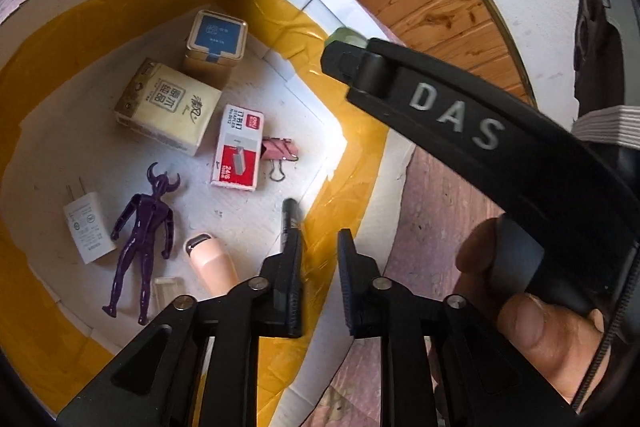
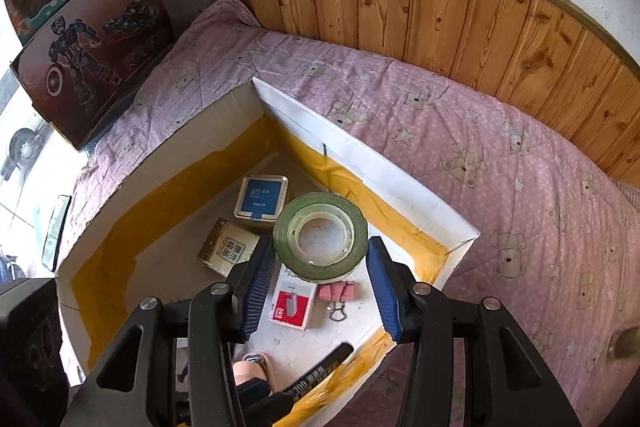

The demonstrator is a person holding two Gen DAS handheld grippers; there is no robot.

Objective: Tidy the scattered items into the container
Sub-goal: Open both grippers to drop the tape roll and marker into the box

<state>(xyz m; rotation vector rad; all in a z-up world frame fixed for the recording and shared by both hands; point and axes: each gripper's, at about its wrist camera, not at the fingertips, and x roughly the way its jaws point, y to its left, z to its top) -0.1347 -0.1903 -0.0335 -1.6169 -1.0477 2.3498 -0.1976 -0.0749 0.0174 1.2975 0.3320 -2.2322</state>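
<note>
Green tape roll [image 2: 320,237] between the hand-held gripper's [image 2: 318,291] fingers above the box [image 2: 360,147].

green tape roll [image 2: 320,237] – above box [image 2: 362,153] | marker [image 2: 320,373] – inside box

A white cardboard box [image 2: 372,163] has yellow tape along its inner walls. Inside lie a purple horned figure [image 1: 144,231], a white plug [image 1: 88,231], a red and white staple box [image 1: 238,147], a pink binder clip [image 1: 280,151], a cream tissue pack [image 1: 168,109] and a blue-topped tin [image 1: 216,37]. The tape roll [image 2: 320,237] is green. The bedspread [image 2: 520,187] is pink with white dots, bears and stars, against a brown wooden wall panel [image 2: 440,15].
</note>
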